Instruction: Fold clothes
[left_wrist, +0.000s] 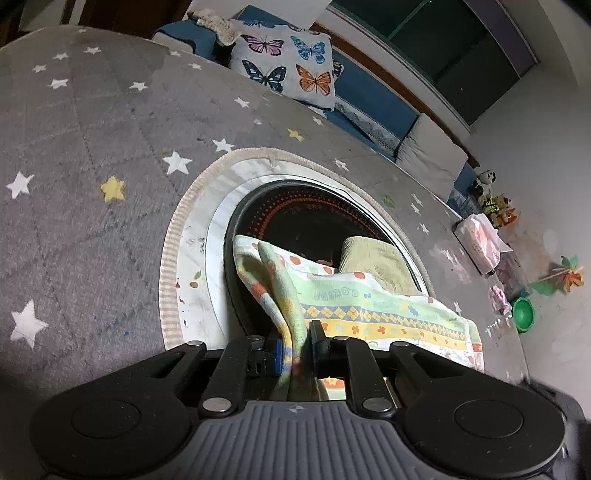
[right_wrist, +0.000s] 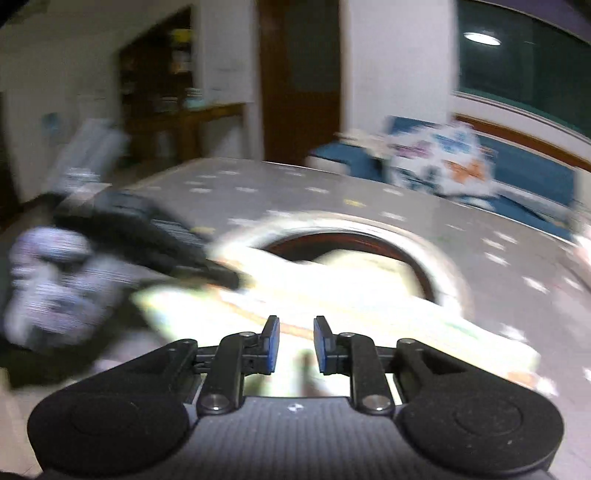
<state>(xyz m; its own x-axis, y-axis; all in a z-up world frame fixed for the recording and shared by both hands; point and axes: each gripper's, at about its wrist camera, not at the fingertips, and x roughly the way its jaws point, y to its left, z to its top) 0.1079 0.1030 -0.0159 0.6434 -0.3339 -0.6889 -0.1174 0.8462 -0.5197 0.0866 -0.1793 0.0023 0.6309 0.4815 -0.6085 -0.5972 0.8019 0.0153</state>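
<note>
Now the left gripper (left_wrist: 295, 349) pinches a bunched fold of the patterned cloth (left_wrist: 369, 306), while the right gripper (right_wrist: 295, 345) hovers above it, jaws apart and empty.

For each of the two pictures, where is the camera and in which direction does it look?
Left wrist: on the left tool, looking forward and down at the patterned cloth it pinches, on a round tray; only its own fingers show.
Right wrist: on the right tool, blurred, above the same cloth; jaws apart, nothing between them; the left tool and a gloved hand show.
Shared: cloth, tray, star-patterned grey cover, butterfly cushion.
</note>
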